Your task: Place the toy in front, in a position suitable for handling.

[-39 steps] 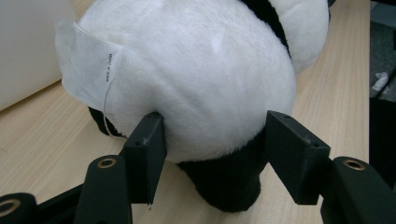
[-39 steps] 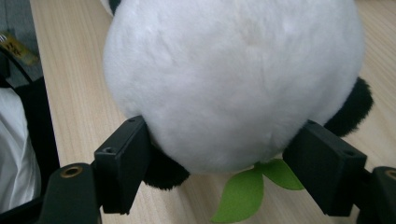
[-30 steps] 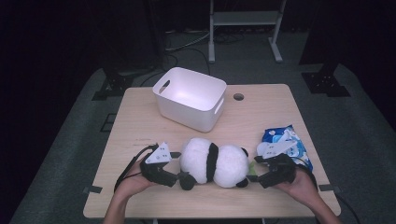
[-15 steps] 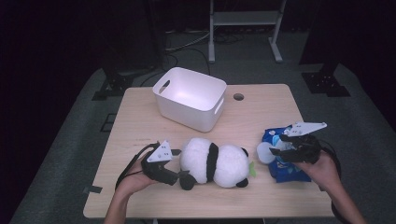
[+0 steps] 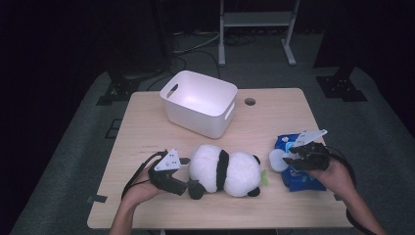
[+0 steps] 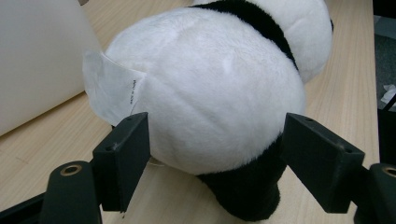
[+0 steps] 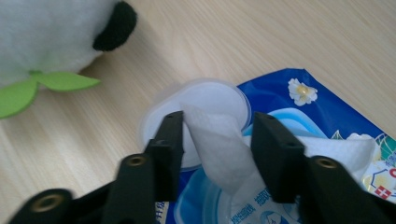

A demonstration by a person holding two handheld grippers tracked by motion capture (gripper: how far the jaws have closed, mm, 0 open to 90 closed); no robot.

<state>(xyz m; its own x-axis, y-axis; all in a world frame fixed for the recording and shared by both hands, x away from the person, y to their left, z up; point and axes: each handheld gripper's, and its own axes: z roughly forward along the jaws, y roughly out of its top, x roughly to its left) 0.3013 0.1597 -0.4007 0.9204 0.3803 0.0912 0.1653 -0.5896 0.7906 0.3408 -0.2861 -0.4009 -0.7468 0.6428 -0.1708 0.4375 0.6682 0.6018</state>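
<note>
A black-and-white panda plush (image 5: pixel 225 169) lies on its side at the front of the wooden table (image 5: pixel 274 122). My left gripper (image 5: pixel 188 177) holds its white rear (image 6: pixel 210 93), both pads against the fur, after easing slightly wider. At the right lies a blue wet-wipes pack (image 5: pixel 299 180) with its round white lid (image 7: pixel 210 95) flipped open. My right gripper (image 7: pixel 217 126) hovers over the pack's opening. Its jaws have just been closing, with a raised white wipe (image 7: pixel 219 154) between them but not pinched.
A white plastic bin (image 5: pixel 195 120) stands behind the panda, toward the table's far left. A cable hole (image 5: pixel 250 102) sits near the far edge. A white tag (image 6: pixel 112 86) hangs off the panda's rear. Green felt leaves (image 7: pixel 42 86) stick out by its head.
My right gripper left the panda's head and moved right, over the wipes pack, and its jaws narrowed around the wipe. The left gripper and panda stayed put.
</note>
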